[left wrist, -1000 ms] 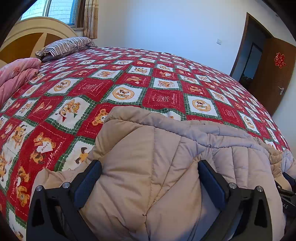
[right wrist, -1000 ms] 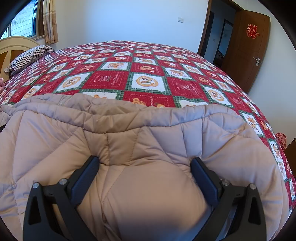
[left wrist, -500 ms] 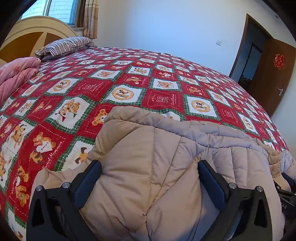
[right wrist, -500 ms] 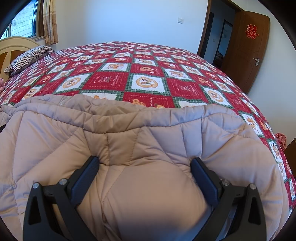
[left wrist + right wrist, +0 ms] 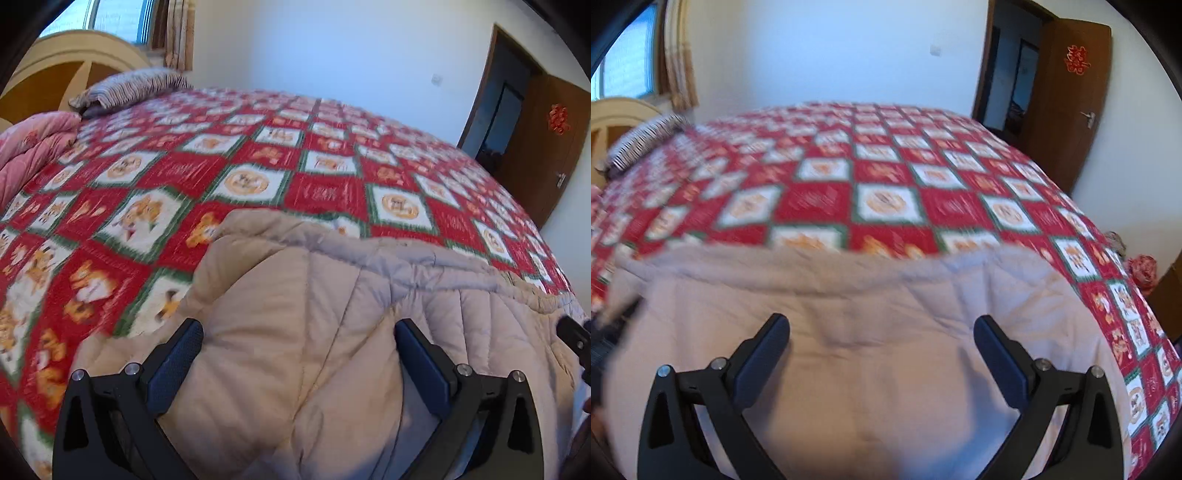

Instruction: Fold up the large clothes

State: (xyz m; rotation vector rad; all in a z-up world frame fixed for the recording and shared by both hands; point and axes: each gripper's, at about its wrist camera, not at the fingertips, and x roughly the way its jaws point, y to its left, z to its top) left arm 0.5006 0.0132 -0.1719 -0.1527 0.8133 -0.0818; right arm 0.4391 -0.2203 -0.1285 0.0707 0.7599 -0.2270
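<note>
Both wrist views now tilt upward and blur with motion; a second ago they sat steady and lower over the garment, so more wall and doorway show above the bed.

Item: large beige quilted padded coat (image 5: 325, 332), lying bunched on the near part of the bed, its stitched upper edge running across both views; it fills the space between each pair of fingers.

Support: red, white and green patchwork bedspread with bear motifs (image 5: 240, 184), bare beyond the coat.

Left gripper (image 5: 299, 347): fingers spread wide, dark blue pads (image 5: 177, 365) flanking a puffed panel, gripping nothing.

Right gripper (image 5: 882, 347): fingers likewise wide apart over the coat (image 5: 886, 369); whether the pads touch fabric cannot be told, as this view is badly smeared.

Also present: striped pillow (image 5: 129, 86), pink folded quilt (image 5: 33, 147), curved wooden headboard (image 5: 70, 62), brown wooden door with red paper ornament (image 5: 1067, 103).

Risks:
- Padding is thick and springy; the fold probably rebounds open if it is not pressed flat.
- Slippery shell cloth may slide from a shallow pinch, so a grip on one layer only drags the top and leaves the lower layer crooked.
- Uneven travel of the two grippers skews the edge.
- Fast motion could shove the whole coat along the bedspread.
</note>
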